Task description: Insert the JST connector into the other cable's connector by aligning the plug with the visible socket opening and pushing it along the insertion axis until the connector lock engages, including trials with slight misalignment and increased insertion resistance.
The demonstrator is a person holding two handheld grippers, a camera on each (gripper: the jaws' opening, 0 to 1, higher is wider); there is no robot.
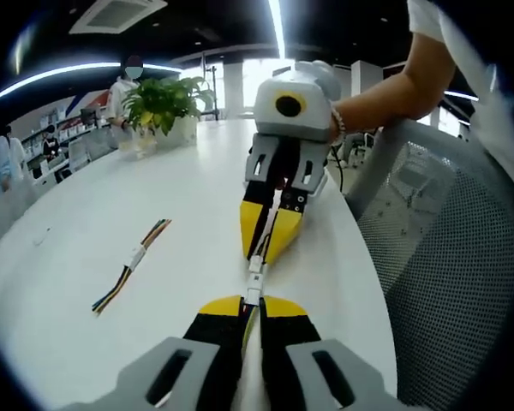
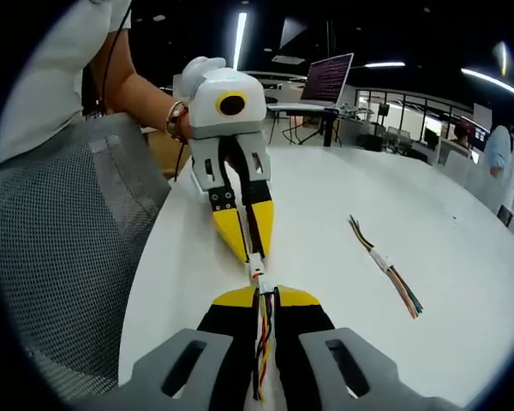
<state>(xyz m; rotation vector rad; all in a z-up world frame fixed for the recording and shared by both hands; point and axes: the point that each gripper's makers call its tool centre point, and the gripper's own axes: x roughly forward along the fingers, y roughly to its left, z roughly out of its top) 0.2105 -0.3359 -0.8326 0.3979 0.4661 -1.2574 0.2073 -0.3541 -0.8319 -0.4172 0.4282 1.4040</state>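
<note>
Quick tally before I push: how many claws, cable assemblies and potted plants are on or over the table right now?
Claws: 2, the left claw and the right claw, each shut on its own cable.
Cable assemblies: 3, the left claw's cable, the right claw's cable, and the spare joined cable lying on the table.
Potted plants: 1, the potted plant.
Total: 6

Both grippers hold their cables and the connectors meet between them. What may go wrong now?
1. The white connectors sit in a small gap between the two grippers; pushed slightly off line, they may jam instead of locking.
2. The right gripper holds only thin wires, which may bend or slip.
</note>
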